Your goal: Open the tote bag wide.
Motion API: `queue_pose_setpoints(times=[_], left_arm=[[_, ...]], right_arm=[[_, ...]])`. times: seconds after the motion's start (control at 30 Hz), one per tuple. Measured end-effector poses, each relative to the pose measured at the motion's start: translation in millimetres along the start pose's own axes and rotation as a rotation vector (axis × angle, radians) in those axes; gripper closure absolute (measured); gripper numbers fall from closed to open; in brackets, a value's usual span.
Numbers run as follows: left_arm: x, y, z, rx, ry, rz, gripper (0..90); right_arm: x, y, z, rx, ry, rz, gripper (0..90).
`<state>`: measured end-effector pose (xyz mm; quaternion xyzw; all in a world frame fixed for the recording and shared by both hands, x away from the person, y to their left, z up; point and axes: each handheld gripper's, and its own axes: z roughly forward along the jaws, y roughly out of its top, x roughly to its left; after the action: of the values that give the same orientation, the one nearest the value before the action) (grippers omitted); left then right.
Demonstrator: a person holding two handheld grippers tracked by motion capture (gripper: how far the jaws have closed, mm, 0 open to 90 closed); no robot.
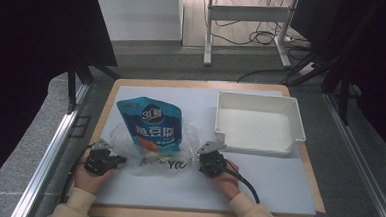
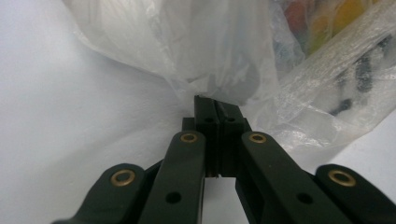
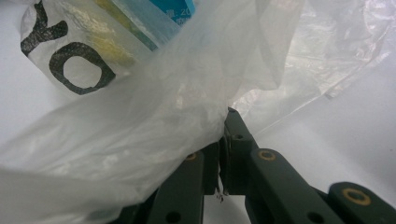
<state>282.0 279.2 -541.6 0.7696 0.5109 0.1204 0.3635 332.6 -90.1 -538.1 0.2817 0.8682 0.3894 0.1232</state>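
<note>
A blue snack pouch (image 1: 150, 126) lies on the white mat, partly inside a clear plastic bag (image 1: 156, 154) with black lettering. My left gripper (image 1: 119, 159) is at the bag's left edge, shut on the film; in the left gripper view the jaws meet on the plastic bag (image 2: 219, 60), left gripper (image 2: 217, 103). My right gripper (image 1: 201, 161) is at the bag's right edge, shut on a fold of film. In the right gripper view the plastic bag (image 3: 140, 116) drapes over one jaw of the right gripper (image 3: 226, 121), and the pouch (image 3: 159, 14) shows through it.
A white rectangular tray (image 1: 258, 123) stands at the back right of the mat (image 1: 277, 183). The wooden table edge (image 1: 200, 216) runs along the front. Metal rails flank the table; a desk frame and cables are behind it.
</note>
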Motion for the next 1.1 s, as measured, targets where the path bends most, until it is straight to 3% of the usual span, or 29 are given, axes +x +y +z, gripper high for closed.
queue_pose_setpoints(times=[0.53,0.7,0.73,0.8,0.9,1.0,1.1], left_arm=[[-0.8,-1.3,4.8,0.019,0.001,0.004,89.8],[-0.5,-1.6,4.8,0.018,-0.001,0.006,89.7],[-0.5,-1.8,4.9,0.017,-0.002,0.006,89.6],[-0.5,-2.1,4.9,0.016,-0.004,0.007,89.6],[-0.2,-2.2,4.9,0.016,-0.006,0.008,89.6],[0.3,-2.2,4.9,0.016,-0.009,0.01,89.6],[0.3,-2.3,4.9,0.016,-0.009,0.012,89.6]], right_arm=[[-3.8,-1.3,-3.7,0.01,-0.015,0.012,81.5],[-7.6,-1.6,-10.2,-0.007,0.007,0.048,66.3],[-7.0,-0.3,-15.5,-0.021,0.014,0.056,59.1],[-5.3,1.6,-23.8,-0.048,0.013,0.064,54.2],[-4.4,3.2,-33.7,-0.079,0.006,0.062,51.4],[-6.1,6.0,-54.4,-0.135,-0.006,0.076,49.3],[-7.7,7.4,-64.1,-0.153,-0.02,0.085,48.6]])
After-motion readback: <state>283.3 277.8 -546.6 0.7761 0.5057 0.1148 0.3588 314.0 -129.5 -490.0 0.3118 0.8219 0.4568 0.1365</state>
